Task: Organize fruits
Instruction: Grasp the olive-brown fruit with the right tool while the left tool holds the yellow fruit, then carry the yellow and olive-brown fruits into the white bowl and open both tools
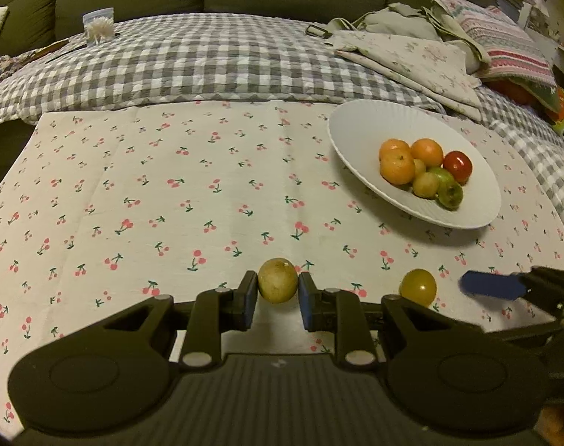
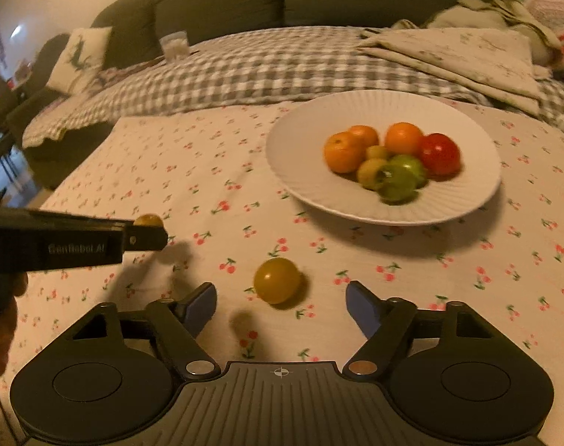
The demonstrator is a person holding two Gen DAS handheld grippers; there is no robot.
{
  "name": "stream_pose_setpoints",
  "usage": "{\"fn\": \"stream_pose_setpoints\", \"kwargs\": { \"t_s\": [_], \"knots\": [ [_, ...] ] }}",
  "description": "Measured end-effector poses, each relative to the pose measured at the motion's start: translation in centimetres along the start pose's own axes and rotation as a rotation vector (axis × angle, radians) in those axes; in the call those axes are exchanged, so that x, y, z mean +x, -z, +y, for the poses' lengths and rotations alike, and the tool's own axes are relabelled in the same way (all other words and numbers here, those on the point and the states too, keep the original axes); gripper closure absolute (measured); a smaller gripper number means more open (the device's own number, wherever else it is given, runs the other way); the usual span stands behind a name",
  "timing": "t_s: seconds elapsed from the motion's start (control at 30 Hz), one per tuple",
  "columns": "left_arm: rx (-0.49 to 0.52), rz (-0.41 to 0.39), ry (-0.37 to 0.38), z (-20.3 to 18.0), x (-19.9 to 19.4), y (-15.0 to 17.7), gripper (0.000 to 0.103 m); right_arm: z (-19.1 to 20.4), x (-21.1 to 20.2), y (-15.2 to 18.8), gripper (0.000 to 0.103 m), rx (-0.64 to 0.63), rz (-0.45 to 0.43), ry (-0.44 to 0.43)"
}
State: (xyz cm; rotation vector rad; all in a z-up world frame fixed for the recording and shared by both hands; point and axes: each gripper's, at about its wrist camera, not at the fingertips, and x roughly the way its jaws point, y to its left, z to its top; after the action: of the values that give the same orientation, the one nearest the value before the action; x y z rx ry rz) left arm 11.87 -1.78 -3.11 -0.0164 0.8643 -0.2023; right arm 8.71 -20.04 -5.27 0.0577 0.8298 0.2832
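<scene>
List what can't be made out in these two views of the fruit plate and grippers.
- Right wrist view: fruit in left hand-held gripper mostly hidden by its finger.
- Right wrist view: plate fruit smeared by motion blur, kinds uncertain.
- Left wrist view: right hand-held gripper cut off at edge; only one finger shows.

Right wrist view: fruits in white plate [image 2: 467,137] motion-blurred; small yellow fruit [image 2: 148,220] mostly hidden behind left gripper [image 2: 148,238]; hand [image 2: 1,319] cut off at left edge. Small container [image 2: 174,45] on bed too blurred to ID.
</scene>
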Motion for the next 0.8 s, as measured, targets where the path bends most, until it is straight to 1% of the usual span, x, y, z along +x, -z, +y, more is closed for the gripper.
{"fn": "stream_pose_setpoints", "kwargs": {
  "t_s": [0.03,0.1,0.13,0.17,0.2,0.27,0.37,0.47,0.7,0.8],
  "knots": [
    [-0.003,0.001,-0.001,0.1,0.0,0.0,0.081,0.1,0.2,0.0,0.034,-0.006,0.001,0.002],
    [-0.008,0.003,-0.001,0.1,0.1,0.0,0.081,0.3,0.5,0.0,0.038,-0.012,-0.006,0.009],
    [-0.009,0.003,-0.001,0.1,0.0,0.0,0.081,0.3,0.5,0.1,0.044,-0.015,-0.01,0.011],
    [-0.011,0.004,0.0,0.1,0.1,0.0,0.081,0.3,0.6,0.1,0.051,-0.017,-0.013,0.009],
    [-0.013,0.003,0.002,0.1,0.0,0.0,0.081,0.4,0.8,0.1,0.056,-0.017,-0.013,0.006],
    [-0.014,0.002,0.002,0.1,0.0,0.0,0.081,0.6,1.1,0.1,0.077,-0.032,-0.01,0.01],
    [-0.014,0.002,0.003,0.1,0.0,0.0,0.081,0.8,0.7,-0.1,0.077,-0.022,-0.007,0.012],
    [-0.015,-0.002,0.005,0.1,-0.1,-0.1,0.081,0.9,-0.3,-0.5,0.077,-0.017,-0.026,-0.012],
    [-0.011,-0.008,0.012,0.0,-0.4,-0.1,0.081,0.6,-1.1,-0.8,0.077,-0.012,-0.027,0.008],
    [-0.019,-0.012,0.014,0.1,-0.5,-0.2,0.081,0.3,-2.0,-1.0,0.076,-0.007,-0.05,0.019]
  ]
}}
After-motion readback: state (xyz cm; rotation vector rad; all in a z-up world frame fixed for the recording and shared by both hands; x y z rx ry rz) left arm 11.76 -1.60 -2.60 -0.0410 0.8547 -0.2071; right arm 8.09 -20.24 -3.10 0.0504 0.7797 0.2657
